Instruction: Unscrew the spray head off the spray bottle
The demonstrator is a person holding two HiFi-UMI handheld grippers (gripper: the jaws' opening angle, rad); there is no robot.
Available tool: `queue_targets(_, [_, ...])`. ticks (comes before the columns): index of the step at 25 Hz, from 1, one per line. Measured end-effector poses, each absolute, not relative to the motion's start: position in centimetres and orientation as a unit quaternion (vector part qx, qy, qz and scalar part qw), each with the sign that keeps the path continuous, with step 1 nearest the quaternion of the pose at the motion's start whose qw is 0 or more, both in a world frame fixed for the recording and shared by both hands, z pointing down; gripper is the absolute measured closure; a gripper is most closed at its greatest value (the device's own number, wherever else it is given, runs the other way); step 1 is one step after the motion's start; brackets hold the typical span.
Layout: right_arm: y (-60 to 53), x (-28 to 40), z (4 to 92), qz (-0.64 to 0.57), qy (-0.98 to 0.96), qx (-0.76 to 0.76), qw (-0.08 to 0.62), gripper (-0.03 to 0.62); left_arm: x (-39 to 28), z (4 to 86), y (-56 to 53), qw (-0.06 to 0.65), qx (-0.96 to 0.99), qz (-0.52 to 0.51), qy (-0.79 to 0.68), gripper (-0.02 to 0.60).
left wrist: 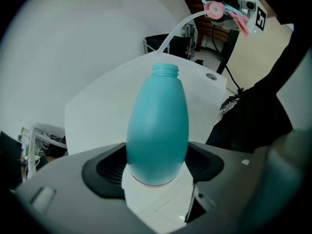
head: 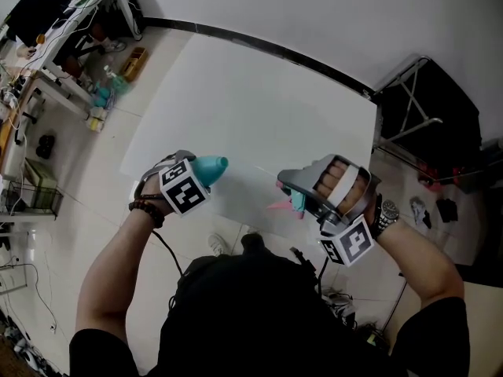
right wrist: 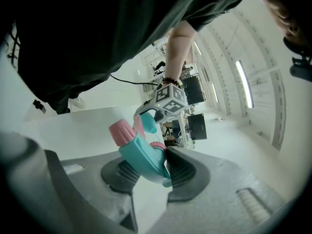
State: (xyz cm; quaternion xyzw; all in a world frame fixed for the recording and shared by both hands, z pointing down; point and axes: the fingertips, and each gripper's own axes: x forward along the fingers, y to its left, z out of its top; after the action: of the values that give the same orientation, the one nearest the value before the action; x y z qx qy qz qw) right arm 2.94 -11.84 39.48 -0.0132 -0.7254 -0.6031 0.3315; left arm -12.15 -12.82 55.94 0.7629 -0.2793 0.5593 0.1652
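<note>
Bottle (left wrist: pixel 157 126) fills left tool (left wrist: pixel 157 164); right tool (right wrist: pixel 155 172) pinches sprayer (right wrist: pixel 139 152).

No words, brands or numbers can be read anywhere. The only printed marks are black-and-white square patterns, on the marker cube (head: pixel 185 192) of the left tool (head: pixel 203 171) and on that of the right tool (head: pixel 295 199).

The spray bottle (left wrist: pixel 157 126) is smooth, faintly glossy teal plastic; the spray head (right wrist: pixel 141 155) is teal-and-pink plastic; the table (head: pixel 259 108) looks matt white.
</note>
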Motion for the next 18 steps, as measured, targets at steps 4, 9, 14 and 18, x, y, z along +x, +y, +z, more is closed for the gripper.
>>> queue_targets(4, [-12.7, 2.8, 39.7, -0.568, -0.752, 0.012, 0.336, 0.473, -12.2, 56.0, -13.6, 0.175, 0.767, 0.542, -0.296, 0.183])
queue_targets(9, [-14.6, 2.5, 40.3, -0.500, -0.792, 0.058, 0.345, 0.473, -11.8, 56.1, -14.9, 0.185, 0.776, 0.508, -0.324, 0.183])
queue_targets(14, [-16.7, 1.8, 41.2, -0.400, -0.841, 0.105, 0.350, 0.473, -11.5, 56.0, -16.1, 0.198, 0.784, 0.473, -0.350, 0.183])
queue_targets(18, [-17.7, 1.7, 42.1, -0.323, -0.871, 0.138, 0.345, 0.473, -10.9, 56.0, -16.8, 0.198, 0.789, 0.450, -0.369, 0.183])
